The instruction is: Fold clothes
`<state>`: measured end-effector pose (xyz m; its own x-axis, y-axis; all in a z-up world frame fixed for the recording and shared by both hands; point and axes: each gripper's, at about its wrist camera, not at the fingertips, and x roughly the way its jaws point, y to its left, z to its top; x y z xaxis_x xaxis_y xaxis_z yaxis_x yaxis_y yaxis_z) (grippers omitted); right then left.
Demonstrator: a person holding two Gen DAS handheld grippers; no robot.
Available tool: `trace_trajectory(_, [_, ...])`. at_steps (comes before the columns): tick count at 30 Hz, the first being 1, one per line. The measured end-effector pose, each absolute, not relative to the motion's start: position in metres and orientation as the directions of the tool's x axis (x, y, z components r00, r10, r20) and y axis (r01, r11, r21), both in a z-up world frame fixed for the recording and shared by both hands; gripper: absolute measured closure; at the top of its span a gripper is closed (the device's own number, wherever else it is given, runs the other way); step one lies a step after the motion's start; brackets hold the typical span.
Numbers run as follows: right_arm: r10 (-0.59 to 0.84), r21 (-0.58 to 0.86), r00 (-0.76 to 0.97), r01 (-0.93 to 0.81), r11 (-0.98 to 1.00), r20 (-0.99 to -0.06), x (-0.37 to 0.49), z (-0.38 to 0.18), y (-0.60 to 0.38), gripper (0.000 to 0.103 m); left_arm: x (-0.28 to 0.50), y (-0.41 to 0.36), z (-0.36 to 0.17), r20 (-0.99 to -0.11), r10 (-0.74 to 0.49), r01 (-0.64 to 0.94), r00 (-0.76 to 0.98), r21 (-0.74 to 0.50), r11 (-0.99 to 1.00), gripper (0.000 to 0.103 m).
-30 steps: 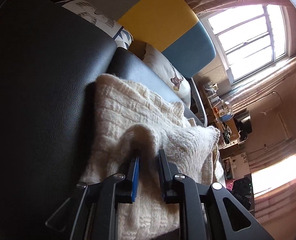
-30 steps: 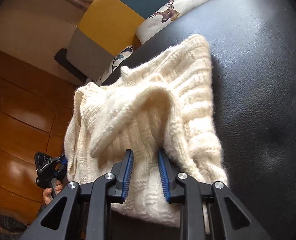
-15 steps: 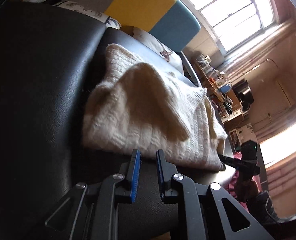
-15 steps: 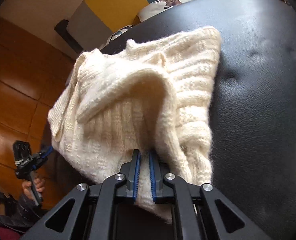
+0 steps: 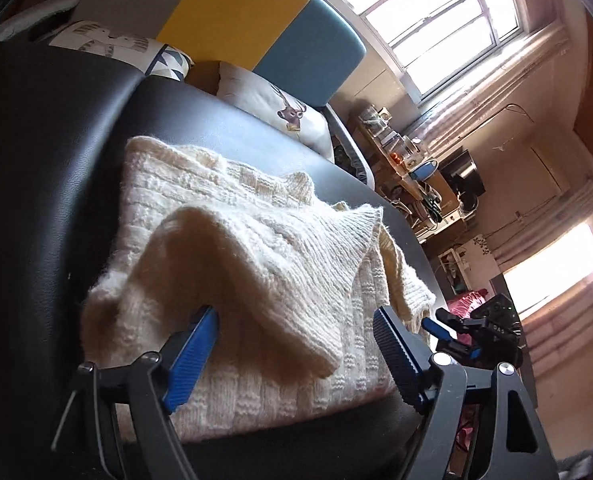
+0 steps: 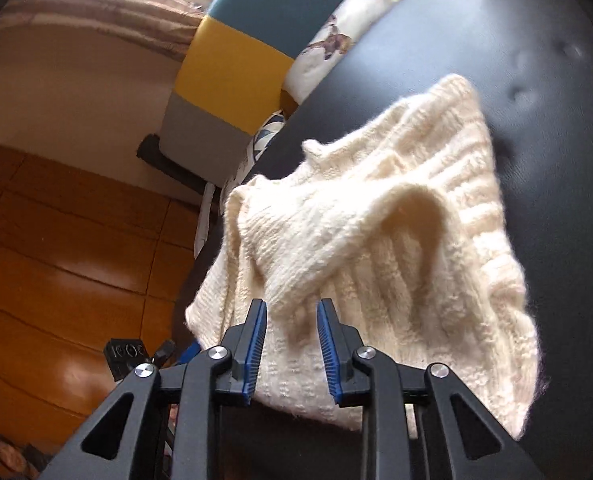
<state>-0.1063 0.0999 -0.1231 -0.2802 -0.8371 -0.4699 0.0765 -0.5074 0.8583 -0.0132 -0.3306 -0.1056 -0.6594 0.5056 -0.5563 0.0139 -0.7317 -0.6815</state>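
On black leather seat point(image 5: 48, 184), far left to right: cream knit sweater point(image 5: 232, 240) lies part-folded w/ one flap raised in a hump across the middle, its ribbed cuff end pointing right toward the seat edge.

Left hand-held gripper point(image 5: 296, 354): jaws wide apart, holding nothing. Left blue pad sits just under the hump's near-left edge; right pad is off the flap's free tip, over the flat lower layer. Flap's drooping tip hangs between the jaws, so it lies straight ahead of this gripper.

Right hand-held gripper point(image 6: 290, 344): jaws also apart, narrower gap, gripping nothing. In its view the sweater point(image 6: 376, 248) is directly ahead, fold ridge running up and right from the jaw gap; fabric's near edge sits between the pads but isn't pinched. Left unit shows low left in that view, beside the sweater's floor-side edge.

Key relation, judged: the flap's long axis runs roughly left-right across the seat, w/ both grippers at the same near edge. Left gripper looks nearer the loose tip, right nearer the ridge base. Next move prob. needs a re-pinch before laying the flap flat.

Beyond: deer-print pillow point(image 5: 284, 112), yellow/teal chair back point(image 5: 256, 20), wood floor point(image 6: 56, 240).
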Motion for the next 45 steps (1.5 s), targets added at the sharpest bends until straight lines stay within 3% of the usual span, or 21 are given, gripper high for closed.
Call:
trace_trajectory(2, [-0.843,0.877,-0.289,0.021,-0.480,-0.455,-0.111,-0.133,0.100,0.074,-0.025,-0.327,-0.113,-0.548,0.536,0.020,-0.643,-0.711,-0.703,0.024])
trace_trajectory(4, [-0.848,0.887,-0.291,-0.001,-0.462,-0.442,-0.116,-0.137,0.097,0.074,-0.032,-0.327,-0.119,-0.535,0.558,0.029,-0.635,-0.738,-0.674,0.041])
trace_trajectory(6, [-0.852,0.897,-0.310,-0.001,-0.443,-0.421,-0.122,-0.137,0.094,0.074,-0.040,-0.324,-0.123,-0.536,0.569,0.045,-0.624,-0.751,-0.658,0.087])
trace_trajectory(7, [-0.861,0.905,-0.306,-0.002,-0.426,-0.406,-0.126,-0.137,0.090,0.074,-0.041,-0.324,-0.122,-0.533,0.570,0.047,-0.625,-0.755,-0.654,0.089])
trace_trajectory(13, [-0.866,0.914,-0.342,0.047,-0.403,-0.365,-0.159,-0.118,0.068,0.074,-0.052,-0.346,-0.101,-0.422,0.578,0.020,-0.699,-0.819,-0.573,0.089])
trace_trajectory(17, [-0.845,0.911,-0.392,0.036,-0.410,-0.364,-0.185,-0.112,0.071,0.074,-0.074,-0.367,-0.089,-0.423,0.527,0.047,-0.737,-0.811,-0.584,0.087])
trace_trajectory(20, [-0.827,0.902,-0.407,0.019,-0.432,-0.388,-0.197,-0.111,0.073,0.074,-0.090,-0.381,-0.089,-0.472,0.480,0.109,-0.740,-0.787,-0.607,0.073])
trace_trajectory(23, [-0.818,0.874,-0.391,0.063,-0.481,-0.422,-0.194,-0.103,0.068,0.074,-0.090,-0.393,-0.086,-0.478,0.446,0.124,-0.756,-0.775,-0.620,0.040])
trace_trajectory(24, [-0.808,0.852,-0.379,0.088,-0.517,-0.451,-0.192,-0.100,0.064,0.074,-0.088,-0.396,-0.082,-0.491,0.424,0.128,-0.761,-0.755,-0.643,0.038])
trace_trajectory(26, [-0.773,0.786,-0.357,0.146,-0.601,-0.525,-0.185,-0.097,0.053,0.074,-0.086,-0.393,-0.075,-0.539,0.376,0.122,-0.754,-0.678,-0.725,0.038])
trace_trajectory(30, [-0.672,0.634,-0.337,0.233,-0.738,-0.659,-0.173,-0.103,0.032,0.074,-0.088,-0.360,-0.065,-0.664,0.270,0.016,-0.697,-0.391,-0.920,0.038])
trace_trajectory(34, [-0.662,0.623,-0.332,0.231,-0.747,-0.671,-0.172,-0.113,0.029,0.074,-0.107,-0.314,-0.071,-0.753,0.206,-0.142,-0.625,-0.150,-0.978,0.038])
trace_trajectory(40, [-0.662,0.620,-0.328,0.235,-0.748,-0.674,-0.176,-0.116,0.027,0.075,-0.148,-0.273,-0.081,-0.815,0.257,-0.319,-0.519,-0.094,-0.943,0.039])
trace_trajectory(44, [-0.654,0.606,-0.329,0.248,-0.756,-0.681,-0.173,-0.114,0.027,0.075,-0.169,-0.269,-0.103,-0.858,0.261,-0.313,-0.442,-0.125,-0.942,0.057])
trace_trajectory(45, [-0.652,0.601,-0.330,0.252,-0.758,-0.683,-0.173,-0.113,0.026,0.075,-0.169,-0.270,-0.104,-0.854,0.268,-0.305,-0.446,-0.136,-0.943,0.069])
